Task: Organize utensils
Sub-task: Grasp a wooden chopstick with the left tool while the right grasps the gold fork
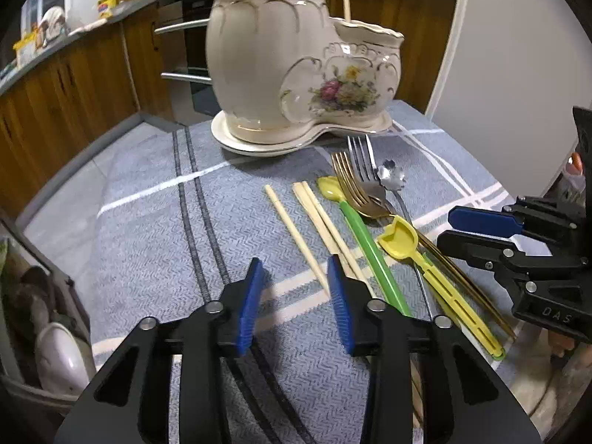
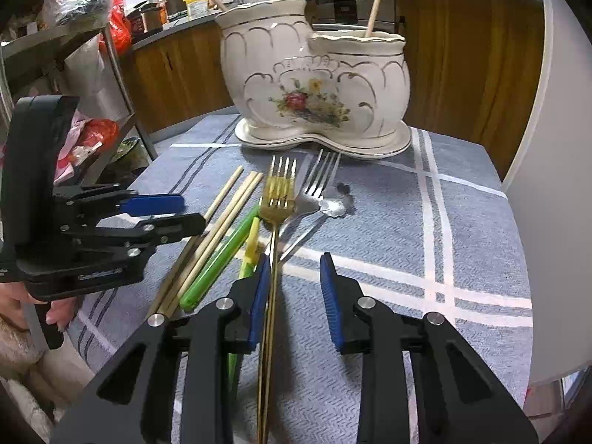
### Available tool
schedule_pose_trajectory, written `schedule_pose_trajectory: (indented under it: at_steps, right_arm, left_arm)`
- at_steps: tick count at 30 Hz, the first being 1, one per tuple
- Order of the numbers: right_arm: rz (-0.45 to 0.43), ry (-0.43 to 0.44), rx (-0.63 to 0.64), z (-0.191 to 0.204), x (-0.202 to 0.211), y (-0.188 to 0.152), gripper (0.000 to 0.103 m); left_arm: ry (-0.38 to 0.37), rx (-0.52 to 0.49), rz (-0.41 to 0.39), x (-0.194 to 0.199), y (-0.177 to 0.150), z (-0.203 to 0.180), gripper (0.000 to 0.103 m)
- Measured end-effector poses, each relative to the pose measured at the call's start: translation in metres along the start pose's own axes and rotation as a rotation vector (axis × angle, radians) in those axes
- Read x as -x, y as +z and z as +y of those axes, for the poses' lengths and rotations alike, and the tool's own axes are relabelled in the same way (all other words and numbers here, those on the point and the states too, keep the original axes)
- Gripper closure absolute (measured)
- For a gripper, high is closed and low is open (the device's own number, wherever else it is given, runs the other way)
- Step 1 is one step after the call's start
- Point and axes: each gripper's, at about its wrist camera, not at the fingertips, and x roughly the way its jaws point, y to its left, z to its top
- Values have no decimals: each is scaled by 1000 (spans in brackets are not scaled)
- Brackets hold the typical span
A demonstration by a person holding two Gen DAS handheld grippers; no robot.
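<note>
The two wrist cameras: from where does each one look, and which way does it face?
Left wrist: sits on the left gripper, low over the blue cloth, facing the ceramic utensil holder; its open fingers straddle chopsticks; the right gripper enters from the right.
Right wrist: sits on the right gripper, facing the same holder; the gold fork handle lies beside its left finger; the left gripper and a hand show at left.
Shared: holder, chopsticks, forks, green spoon.
</note>
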Motion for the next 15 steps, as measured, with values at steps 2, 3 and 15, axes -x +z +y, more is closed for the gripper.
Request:
schedule_pose_trajectory:
  at_steps: [2,3,15]
  right_arm:
    - [11,6,8,2,-3,-2,77]
    - [14,6,15,3,-3,-2,77]
    - [28,45,12,3,-6,-5,96]
  left_arm:
    - [-9,-11,8,0,1,-4,77]
    - [-9,-13,12,0,2,-3,79]
    - [45,6,55,0,8,17,97]
